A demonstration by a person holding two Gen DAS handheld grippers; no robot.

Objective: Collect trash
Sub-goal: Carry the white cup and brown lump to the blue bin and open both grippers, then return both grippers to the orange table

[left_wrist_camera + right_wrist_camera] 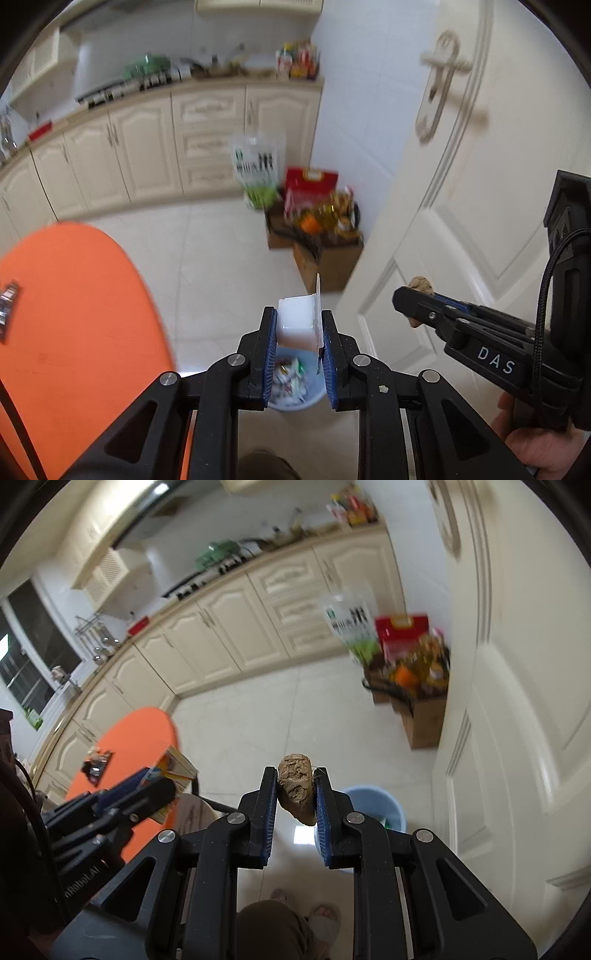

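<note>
My left gripper (298, 325) is shut on a white plastic cup (297, 321) with a peeled foil lid, held above a light blue trash bin (295, 400) that has wrappers inside. My right gripper (295, 794) is shut on a brown wrinkled lump of trash (296, 789). It also shows in the left wrist view (413, 306) at the right, with the brown lump (420, 285) at its tips. The bin (373, 805) sits on the floor just right of the right gripper's fingers. The left gripper (147, 786) appears at the left of the right wrist view.
An orange round table (74, 314) stands at the left, with a small dark packet (96, 766) and a yellow box (176, 771) on it. Cardboard boxes of groceries (321, 229) sit by the white door (480, 192). Cream kitchen cabinets (147, 147) line the far wall.
</note>
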